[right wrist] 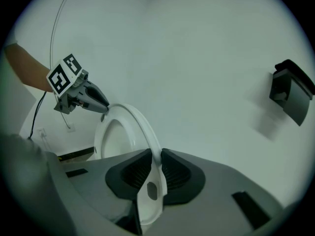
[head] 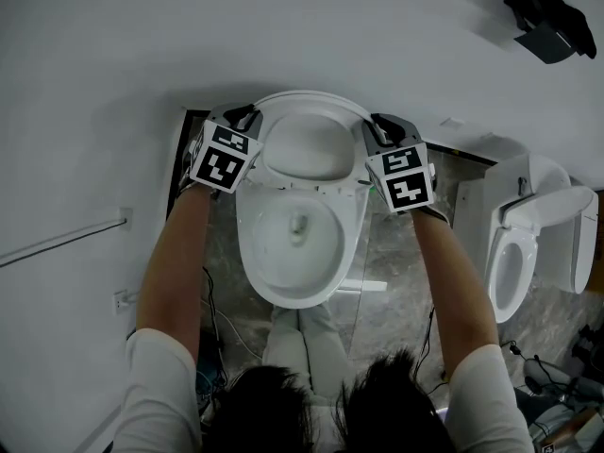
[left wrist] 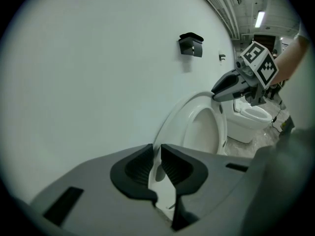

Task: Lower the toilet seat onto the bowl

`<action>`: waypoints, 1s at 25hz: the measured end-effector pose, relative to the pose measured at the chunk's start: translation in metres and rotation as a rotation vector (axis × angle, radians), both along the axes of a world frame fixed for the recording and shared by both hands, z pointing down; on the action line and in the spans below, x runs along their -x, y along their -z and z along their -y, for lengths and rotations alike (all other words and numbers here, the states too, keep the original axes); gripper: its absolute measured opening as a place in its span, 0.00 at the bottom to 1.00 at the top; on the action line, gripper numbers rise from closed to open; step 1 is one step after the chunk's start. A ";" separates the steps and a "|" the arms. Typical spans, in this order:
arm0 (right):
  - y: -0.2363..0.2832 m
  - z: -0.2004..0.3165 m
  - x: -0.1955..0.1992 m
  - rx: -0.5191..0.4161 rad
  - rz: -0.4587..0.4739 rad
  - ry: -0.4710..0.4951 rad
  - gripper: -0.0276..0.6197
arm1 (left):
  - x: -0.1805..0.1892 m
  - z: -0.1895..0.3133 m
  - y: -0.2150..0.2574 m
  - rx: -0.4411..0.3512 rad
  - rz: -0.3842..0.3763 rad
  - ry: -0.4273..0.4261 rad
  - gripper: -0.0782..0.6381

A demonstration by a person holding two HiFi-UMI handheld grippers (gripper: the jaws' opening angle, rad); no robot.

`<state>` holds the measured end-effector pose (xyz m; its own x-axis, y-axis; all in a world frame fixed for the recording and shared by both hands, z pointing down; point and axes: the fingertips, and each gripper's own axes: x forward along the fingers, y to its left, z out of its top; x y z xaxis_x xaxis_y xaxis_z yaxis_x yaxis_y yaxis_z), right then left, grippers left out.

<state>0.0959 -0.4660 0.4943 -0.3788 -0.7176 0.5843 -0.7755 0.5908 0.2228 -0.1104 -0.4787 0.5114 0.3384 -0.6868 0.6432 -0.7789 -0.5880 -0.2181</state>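
The white toilet seat (head: pixel 311 99) stands raised over the bowl (head: pixel 253 253), tilted away from the wall, with a solid white oval inside its ring. My left gripper (head: pixel 247 119) grips the seat's left rim and my right gripper (head: pixel 377 126) its right rim. In the left gripper view the jaws (left wrist: pixel 156 163) are shut with the thin seat edge (left wrist: pixel 172 119) between the ribbed pads, and the right gripper (left wrist: pixel 216 95) shows across at the far rim. In the right gripper view the jaws (right wrist: pixel 155 168) clamp the seat rim (right wrist: pixel 142 127), and the left gripper (right wrist: pixel 104 107) is opposite.
A second toilet (head: pixel 528 234) stands at the right. A black fixture (head: pixel 550 19) hangs on the white wall above. A grab rail (head: pixel 57 239) runs along the wall at the left. Cables (head: pixel 222 319) lie on the marbled floor beside the bowl.
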 end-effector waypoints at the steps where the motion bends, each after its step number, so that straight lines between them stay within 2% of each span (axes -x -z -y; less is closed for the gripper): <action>1: 0.001 0.001 0.000 -0.003 0.009 -0.004 0.17 | 0.000 0.000 0.000 0.007 0.003 -0.008 0.19; 8: 0.002 -0.008 -0.001 0.046 0.030 -0.019 0.17 | 0.000 -0.008 0.000 0.075 0.033 -0.087 0.18; 15: 0.005 -0.019 0.003 0.057 0.022 -0.046 0.17 | 0.004 -0.019 0.003 0.067 0.010 -0.094 0.18; 22: 0.008 -0.028 0.001 0.079 0.018 -0.039 0.17 | 0.002 -0.028 0.007 0.032 0.075 -0.143 0.18; 25: 0.008 -0.033 0.002 0.088 0.021 -0.043 0.17 | 0.003 -0.031 0.006 0.048 0.055 -0.143 0.19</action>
